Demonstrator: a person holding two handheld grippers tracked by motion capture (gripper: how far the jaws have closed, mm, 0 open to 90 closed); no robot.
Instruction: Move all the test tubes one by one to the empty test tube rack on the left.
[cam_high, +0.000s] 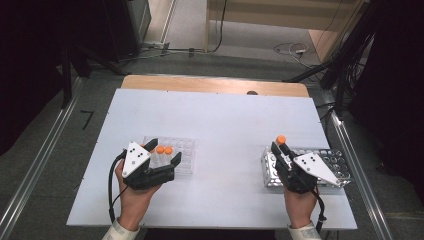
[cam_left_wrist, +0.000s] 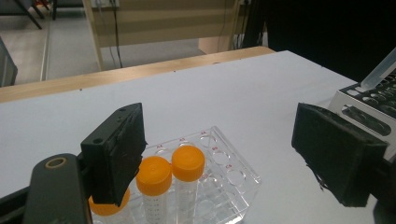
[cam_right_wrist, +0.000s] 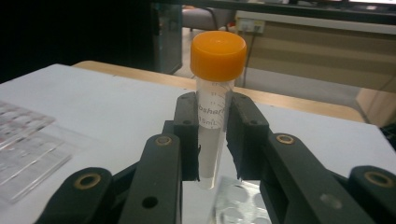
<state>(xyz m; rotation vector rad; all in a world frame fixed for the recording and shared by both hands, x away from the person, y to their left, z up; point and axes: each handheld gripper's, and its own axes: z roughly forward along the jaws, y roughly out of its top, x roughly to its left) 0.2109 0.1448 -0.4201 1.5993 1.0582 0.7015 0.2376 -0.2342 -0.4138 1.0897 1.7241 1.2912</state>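
Right tongs pinching clear conical orange-capped tube; left tongs spread above clear plastic rack.

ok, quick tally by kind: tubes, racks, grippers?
Orange-capped tubes: 4. Three stand in the clear rack (caps at), one is in the right gripper, tube.
Racks: 2, the clear rack and the metal rack.
Grippers: 2, the right gripper and the left gripper.
Total: 8.
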